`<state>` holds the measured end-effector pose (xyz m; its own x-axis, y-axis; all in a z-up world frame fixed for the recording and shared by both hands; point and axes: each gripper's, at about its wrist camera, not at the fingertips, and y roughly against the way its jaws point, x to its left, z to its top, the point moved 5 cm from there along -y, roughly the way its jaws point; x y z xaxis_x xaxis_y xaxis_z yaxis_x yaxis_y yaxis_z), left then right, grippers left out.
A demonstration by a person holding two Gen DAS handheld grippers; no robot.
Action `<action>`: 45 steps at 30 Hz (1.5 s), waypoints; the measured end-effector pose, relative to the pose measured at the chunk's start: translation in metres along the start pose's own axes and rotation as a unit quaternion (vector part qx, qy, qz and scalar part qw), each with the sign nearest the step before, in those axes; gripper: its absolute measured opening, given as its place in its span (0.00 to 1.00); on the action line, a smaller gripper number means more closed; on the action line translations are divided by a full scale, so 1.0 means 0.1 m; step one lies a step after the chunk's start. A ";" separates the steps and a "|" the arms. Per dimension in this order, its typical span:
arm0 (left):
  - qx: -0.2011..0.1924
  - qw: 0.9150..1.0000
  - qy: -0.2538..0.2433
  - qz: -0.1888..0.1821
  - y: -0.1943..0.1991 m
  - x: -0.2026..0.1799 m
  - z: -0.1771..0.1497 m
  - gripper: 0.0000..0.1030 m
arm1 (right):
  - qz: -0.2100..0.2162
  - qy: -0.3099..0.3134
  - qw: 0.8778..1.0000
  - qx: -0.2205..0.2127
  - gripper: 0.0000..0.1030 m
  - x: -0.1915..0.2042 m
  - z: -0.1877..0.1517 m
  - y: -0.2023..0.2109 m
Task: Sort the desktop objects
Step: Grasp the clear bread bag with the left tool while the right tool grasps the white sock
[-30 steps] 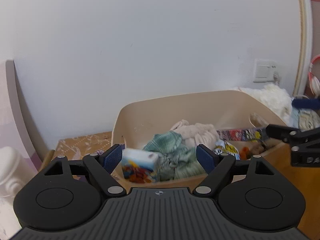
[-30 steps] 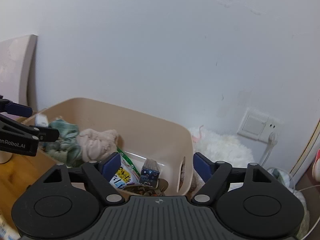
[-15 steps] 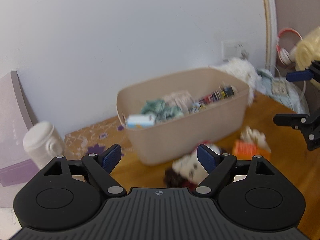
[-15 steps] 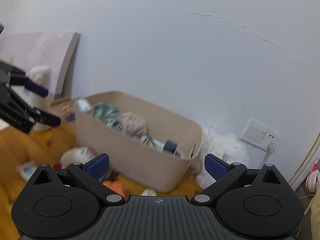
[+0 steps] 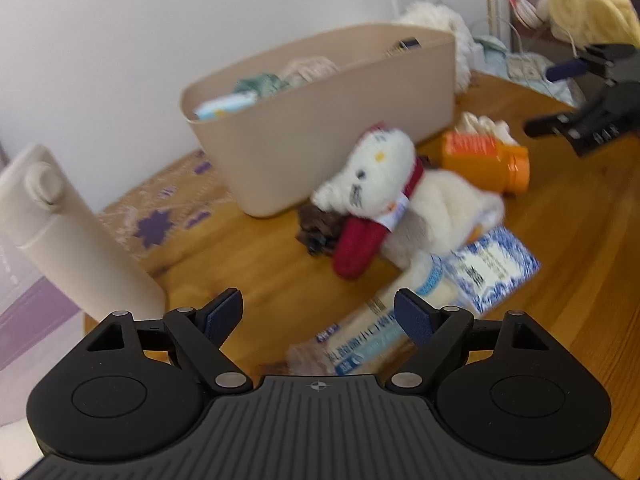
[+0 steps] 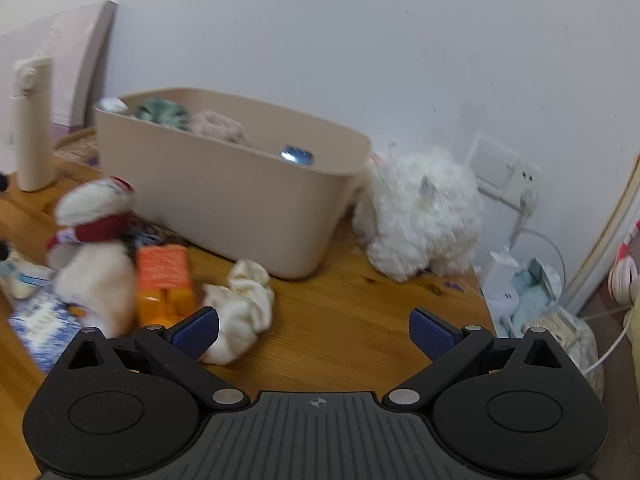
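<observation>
A beige bin [image 5: 332, 128] holding clothes and small boxes stands at the back of the wooden desk; it also shows in the right wrist view [image 6: 224, 196]. In front of it lie a white plush cat with a red scarf [image 5: 400, 196], an orange packet [image 5: 484, 160], a blue-patterned box [image 5: 492, 268] and a clear wrapped packet [image 5: 372, 340]. My left gripper [image 5: 318, 316] is open and empty above the wrapped packet. My right gripper [image 6: 314, 332] is open and empty, with a cream cloth [image 6: 240, 308] beside its left finger. The right gripper also shows in the left wrist view [image 5: 584, 100].
A tall cream bottle [image 5: 68, 236] stands at the left, also seen in the right wrist view [image 6: 32, 124]. A fluffy white plush [image 6: 420, 220] sits right of the bin. A patterned mat [image 5: 168, 216] lies by the bin. The desk's right edge [image 6: 484, 300] drops to bags and cables.
Both grippers have pulled back from over the bin and tilted down toward the desk. The small colourful box that was between my left fingers now lies in the bin.
</observation>
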<state>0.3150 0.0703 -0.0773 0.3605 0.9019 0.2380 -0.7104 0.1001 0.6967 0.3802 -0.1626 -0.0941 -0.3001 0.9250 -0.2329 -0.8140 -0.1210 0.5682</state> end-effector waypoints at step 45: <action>0.037 0.988 -0.001 -0.148 -0.33 -0.19 0.00 0.41 | 0.097 -0.072 0.991 0.048 0.12 0.30 -0.05 -0.47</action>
<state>0.3312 0.0501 -0.1046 0.5464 0.8373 0.0180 -0.5277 0.3275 0.7838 0.4068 -0.1313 -0.1320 -0.3667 0.9304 -0.0002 -0.6947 -0.2737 0.6651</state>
